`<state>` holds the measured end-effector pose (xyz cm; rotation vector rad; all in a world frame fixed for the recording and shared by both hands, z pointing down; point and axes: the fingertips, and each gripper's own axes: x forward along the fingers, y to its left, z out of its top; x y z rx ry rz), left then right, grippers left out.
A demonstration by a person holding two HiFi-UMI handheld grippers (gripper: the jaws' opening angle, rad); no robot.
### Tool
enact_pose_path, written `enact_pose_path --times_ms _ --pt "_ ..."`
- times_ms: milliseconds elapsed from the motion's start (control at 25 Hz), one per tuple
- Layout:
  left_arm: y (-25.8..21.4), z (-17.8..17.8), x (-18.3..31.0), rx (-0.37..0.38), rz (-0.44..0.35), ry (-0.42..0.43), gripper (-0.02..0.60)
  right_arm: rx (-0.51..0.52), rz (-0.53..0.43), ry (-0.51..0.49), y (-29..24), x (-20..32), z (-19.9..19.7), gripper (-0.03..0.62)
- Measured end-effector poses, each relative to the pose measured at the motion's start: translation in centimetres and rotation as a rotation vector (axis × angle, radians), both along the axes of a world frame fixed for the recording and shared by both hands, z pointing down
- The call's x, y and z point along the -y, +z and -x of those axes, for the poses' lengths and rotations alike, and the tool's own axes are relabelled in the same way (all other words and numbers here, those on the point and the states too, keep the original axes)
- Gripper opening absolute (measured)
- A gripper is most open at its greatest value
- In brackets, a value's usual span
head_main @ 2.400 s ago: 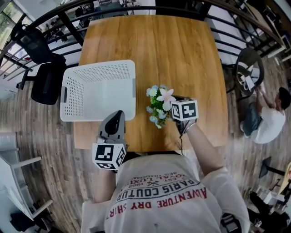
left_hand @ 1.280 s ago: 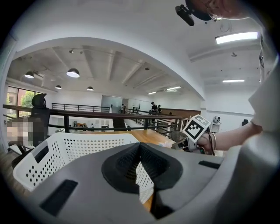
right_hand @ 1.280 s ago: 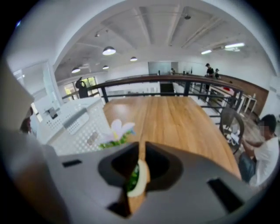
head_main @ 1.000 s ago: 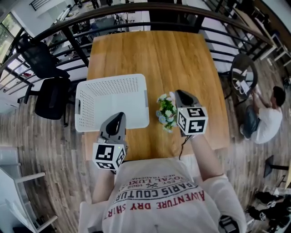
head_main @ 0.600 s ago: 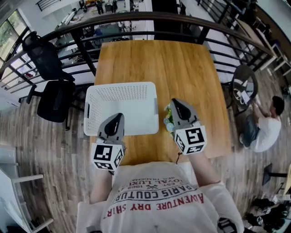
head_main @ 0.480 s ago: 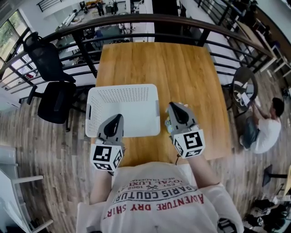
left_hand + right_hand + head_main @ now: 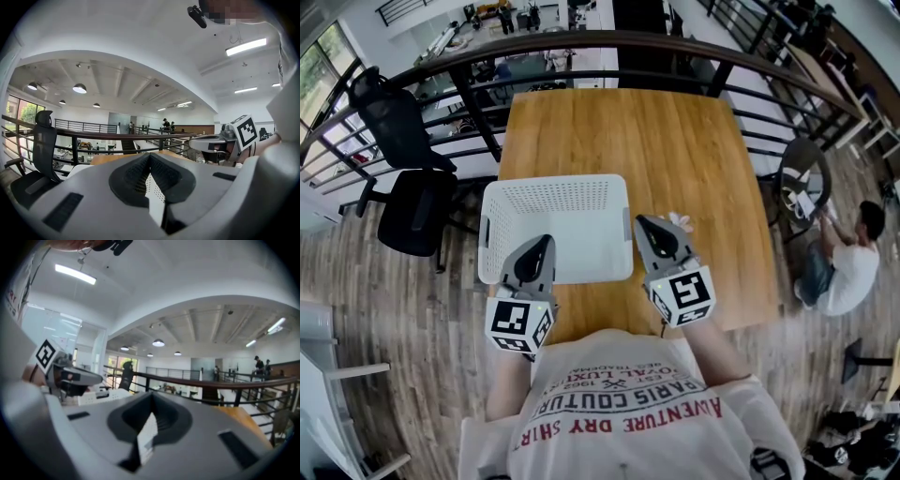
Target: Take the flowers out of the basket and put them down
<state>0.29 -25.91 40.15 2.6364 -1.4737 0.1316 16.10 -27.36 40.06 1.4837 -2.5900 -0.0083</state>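
The left claw (image 7: 546,241) is held at the near edge of the bench (image 7: 675,131). Its jaws are pressed together at the tips, with nothing caught in them. Seen from above, its nose overlaps the near wall of the white basket (image 7: 555,192), and that perforated wall also shows in the left gripper view behind the closed tips.

The right claw (image 7: 642,223) is just beside the basket's near right corner, with a narrow strip of wood showing between the two. Its jaws are pressed together as well — nothing sits between them.

The flowers (image 7: 680,222) are out of the basket, on the wood just to the right of the right claw. The claw hides most of them — only a pale pink bloom peeks past its side. I cannot tell whether the claw touches the bunch.

Each claw carries its marker cube at the back, towards the holder's printed T-shirt (image 7: 619,403).

Beyond the bench's left corner stands a black office chair (image 7: 398,122), and a dark railing (image 7: 609,39) curves round the far side. Well off to the right, a person in a white top (image 7: 848,253) is down low near a small round table (image 7: 806,155).
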Motion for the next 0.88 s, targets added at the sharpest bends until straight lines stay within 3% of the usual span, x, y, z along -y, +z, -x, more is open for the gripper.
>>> enact_pose_path --times_ms 880 --pt "0.1 0.7 -0.5 -0.001 -0.003 -0.011 0.025 0.003 0.04 -0.002 1.4 -0.4 1.4 0.026"
